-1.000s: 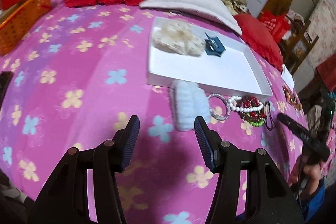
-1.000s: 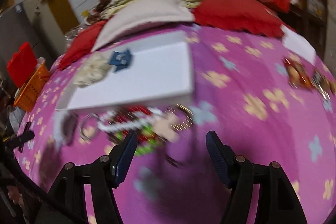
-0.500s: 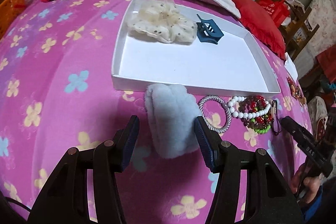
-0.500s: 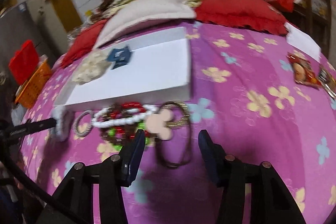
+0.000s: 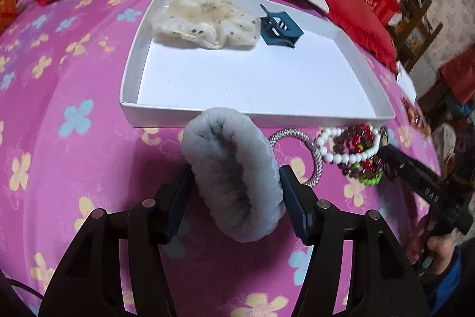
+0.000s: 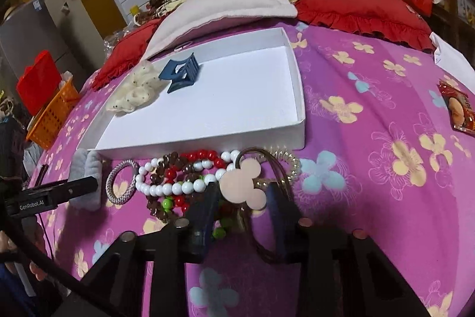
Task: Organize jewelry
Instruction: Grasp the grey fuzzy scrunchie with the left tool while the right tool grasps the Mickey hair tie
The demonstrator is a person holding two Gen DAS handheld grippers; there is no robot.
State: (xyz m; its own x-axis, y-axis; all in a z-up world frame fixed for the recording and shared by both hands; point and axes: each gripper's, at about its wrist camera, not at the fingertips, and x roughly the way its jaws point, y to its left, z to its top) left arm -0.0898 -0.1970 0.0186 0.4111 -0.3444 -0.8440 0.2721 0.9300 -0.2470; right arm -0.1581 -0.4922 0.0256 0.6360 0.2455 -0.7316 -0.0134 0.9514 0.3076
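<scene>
My left gripper has just been closing on the grey scrunchie, pads at both its sides, just before the tray. My right gripper, also closing, brackets the pink charm. The tray lies straight ahead of both.

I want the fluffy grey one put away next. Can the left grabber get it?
Probably yes. The left gripper has just been closing around the fluffy grey scrunchie, which sits between its fingers, nothing blocking. The white tray lies just beyond.
</scene>
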